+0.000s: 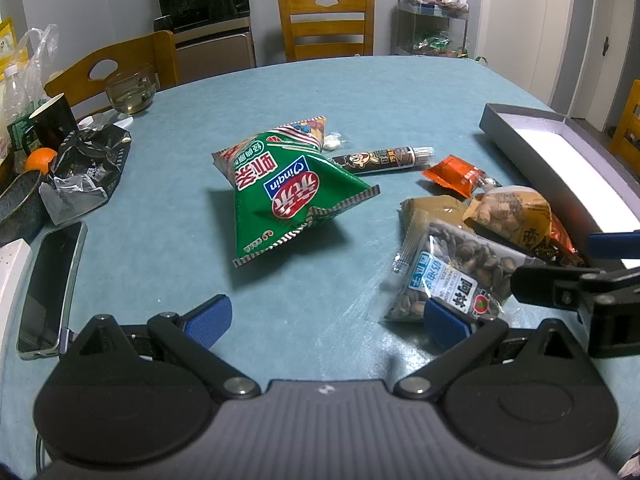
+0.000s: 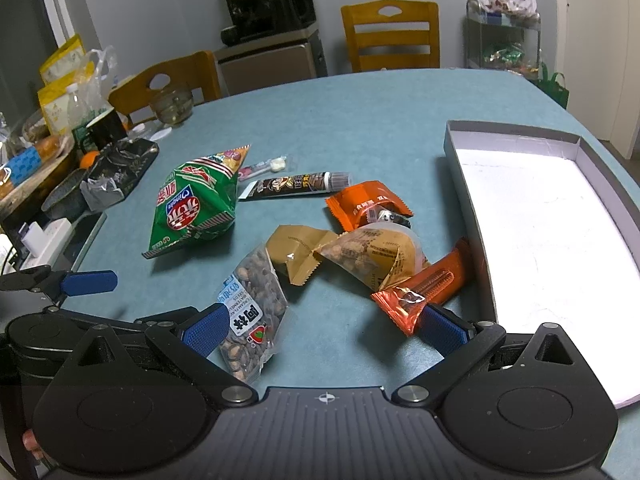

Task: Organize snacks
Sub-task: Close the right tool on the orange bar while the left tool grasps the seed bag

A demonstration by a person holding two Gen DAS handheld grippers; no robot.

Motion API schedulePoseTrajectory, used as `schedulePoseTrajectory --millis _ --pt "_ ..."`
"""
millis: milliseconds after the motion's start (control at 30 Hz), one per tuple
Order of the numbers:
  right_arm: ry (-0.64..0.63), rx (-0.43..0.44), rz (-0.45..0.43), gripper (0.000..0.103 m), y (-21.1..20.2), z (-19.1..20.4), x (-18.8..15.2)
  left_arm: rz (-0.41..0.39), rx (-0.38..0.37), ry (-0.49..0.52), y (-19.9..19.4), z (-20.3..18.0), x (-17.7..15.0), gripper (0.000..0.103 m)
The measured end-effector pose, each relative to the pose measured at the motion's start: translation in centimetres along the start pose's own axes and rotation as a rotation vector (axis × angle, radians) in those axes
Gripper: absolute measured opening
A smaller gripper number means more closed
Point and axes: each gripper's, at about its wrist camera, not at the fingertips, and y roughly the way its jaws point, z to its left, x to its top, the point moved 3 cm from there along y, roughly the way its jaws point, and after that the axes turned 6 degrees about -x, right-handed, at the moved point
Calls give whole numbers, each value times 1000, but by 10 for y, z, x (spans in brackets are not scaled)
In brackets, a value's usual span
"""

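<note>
Both jaws wide open, empty, above table point(image 1: 400, 92).
Snack pile point(image 2: 360, 252) beside box point(image 2: 464, 184) edge; green bag point(image 1: 288, 188) apart, bare cloth between.

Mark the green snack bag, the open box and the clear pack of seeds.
green snack bag point(image 1: 280, 192): left wrist view, red logo.
open box point(image 2: 536, 216): right wrist view, white floor.
clear pack of seeds point(image 2: 250, 300): right wrist view, middle.

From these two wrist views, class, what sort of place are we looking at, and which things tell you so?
Most likely a home dining room or kitchen corner: wooden dining chairs stand around a table with a blue cloth, a black countertop appliance sits on a cabinet, and snack packets such as the green bag lie scattered.
</note>
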Motion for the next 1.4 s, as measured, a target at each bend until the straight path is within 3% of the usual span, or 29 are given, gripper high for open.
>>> schedulePoseTrajectory --millis 233,667,967,1133,1267,1400 --pt "-18 11 -62 103 -11 -10 5 -41 -58 69 -3 -13 -3 103" --pt "-75 -64 -75 101 -1 -19 3 -75 -193 156 16 -44 -5 103" --pt "-117 -79 -26 65 12 -21 -3 -70 -200 188 29 -53 -4 103" --pt "-157 -103 -64 52 13 -21 -6 -69 -218 179 32 -49 -4 103" --pt "-215 -147 -124 48 11 -20 -10 -69 -236 152 36 -45 -4 103" --pt "-267 -167 -157 32 10 -18 -14 -74 -254 132 38 -41 -4 103"
